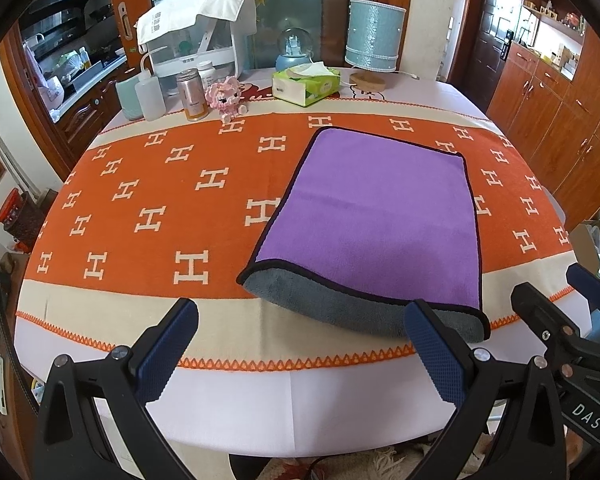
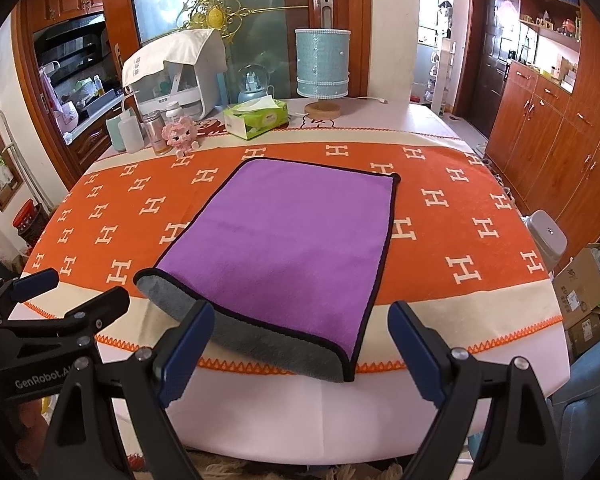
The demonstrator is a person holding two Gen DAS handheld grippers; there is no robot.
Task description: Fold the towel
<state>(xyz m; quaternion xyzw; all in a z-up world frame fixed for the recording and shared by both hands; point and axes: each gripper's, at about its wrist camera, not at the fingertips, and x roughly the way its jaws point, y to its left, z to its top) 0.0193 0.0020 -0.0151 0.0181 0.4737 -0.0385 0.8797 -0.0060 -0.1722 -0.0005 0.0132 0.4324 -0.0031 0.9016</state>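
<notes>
A purple towel [image 1: 376, 212] with black trim and a grey underside lies folded on the orange patterned table runner [image 1: 160, 208]; its near folded edge shows the grey side. It also shows in the right wrist view [image 2: 296, 236]. My left gripper [image 1: 300, 344] is open and empty, just short of the towel's near edge, left of its middle. My right gripper [image 2: 304, 352] is open and empty above the towel's near right corner. The right gripper also shows at the right edge of the left wrist view [image 1: 556, 304].
At the table's far side stand bottles [image 1: 150, 96], a pink toy [image 1: 226, 98], a green tissue box [image 1: 306, 86], a blue lamp [image 1: 374, 40] and a white appliance [image 1: 198, 36]. Wooden cabinets [image 1: 556, 112] line the right. A blue chair [image 2: 592, 400] is at the near right.
</notes>
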